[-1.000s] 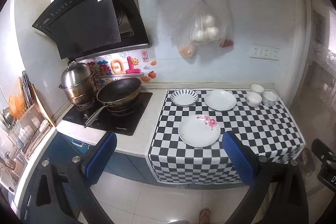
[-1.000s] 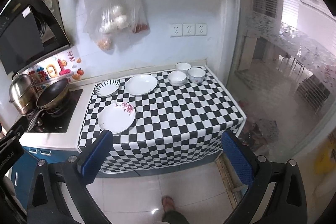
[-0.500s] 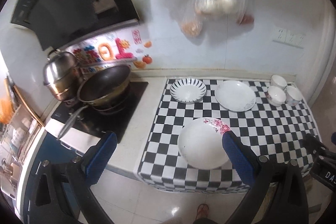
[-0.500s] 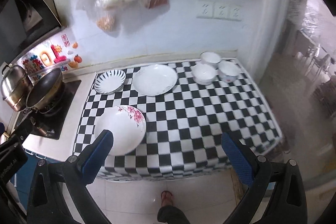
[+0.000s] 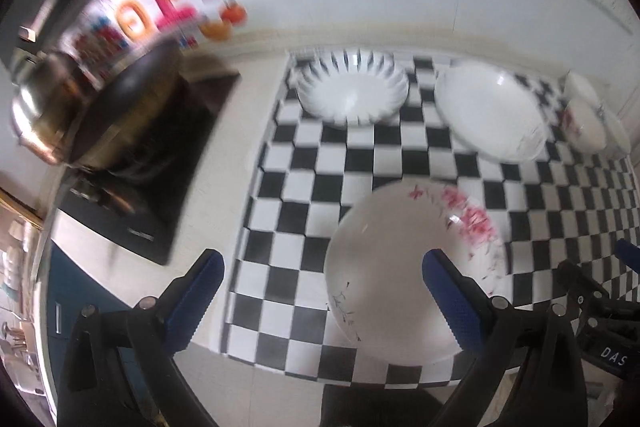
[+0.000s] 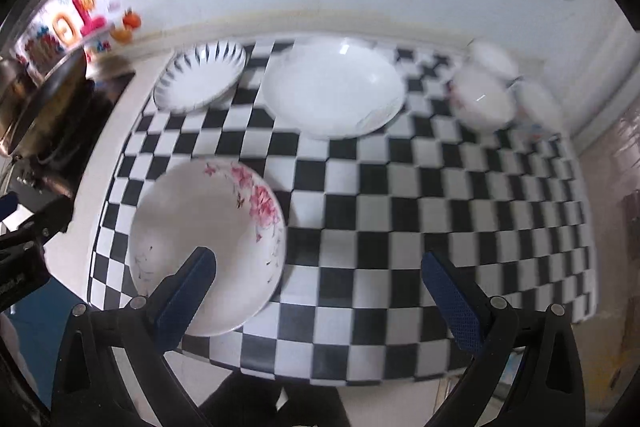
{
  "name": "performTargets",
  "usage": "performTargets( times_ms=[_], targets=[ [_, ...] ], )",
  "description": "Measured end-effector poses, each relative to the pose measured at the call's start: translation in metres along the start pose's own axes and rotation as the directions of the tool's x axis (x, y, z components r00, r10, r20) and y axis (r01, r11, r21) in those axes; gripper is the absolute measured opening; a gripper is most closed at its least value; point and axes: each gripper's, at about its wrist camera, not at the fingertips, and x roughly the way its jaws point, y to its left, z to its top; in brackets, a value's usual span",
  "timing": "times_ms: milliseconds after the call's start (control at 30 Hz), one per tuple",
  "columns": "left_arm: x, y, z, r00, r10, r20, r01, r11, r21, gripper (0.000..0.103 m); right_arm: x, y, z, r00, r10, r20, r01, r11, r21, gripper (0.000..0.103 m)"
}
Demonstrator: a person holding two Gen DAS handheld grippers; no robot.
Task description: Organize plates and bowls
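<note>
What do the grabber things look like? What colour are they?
Both look alike. The left gripper and right gripper each have two black, angled plastic fingers with small silver bolts. Each finger ends in a bright blue pad with a fine dotted, grippy texture. In the left wrist view, the other gripper's black body shows white lettering starting "DAS". No cables or sleeves show.

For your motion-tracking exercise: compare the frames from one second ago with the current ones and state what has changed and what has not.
Both grippers moved forward and down toward the counter. The left gripper and right gripper now hang open by the floral plate, nothing gripped. The striped plate, white plate and small bowls stayed where they were on the checkered cloth.
</note>
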Motion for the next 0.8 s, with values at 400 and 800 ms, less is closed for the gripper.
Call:
performTargets(
  times_ms=[400, 800],
  targets=[
    [0.133, 0.001, 0.009, 0.922, -0.192, -0.337, 0.217, 0.975, 0.039, 0.058, 0.120, 0.009, 0.008, 0.957, 0.141, -0.255, -0.109, 0.985, 0.135, 0.094],
    [0.157, -0.002, 0.003, 0.878, -0.309, -0.365, 0.354, 0.933, 0.061, 0.032, 0.145, 0.020, 0.004, 0.929, 0.198, -0.311, -0.141, 0.971, 0.195, 0.029]
  ],
)
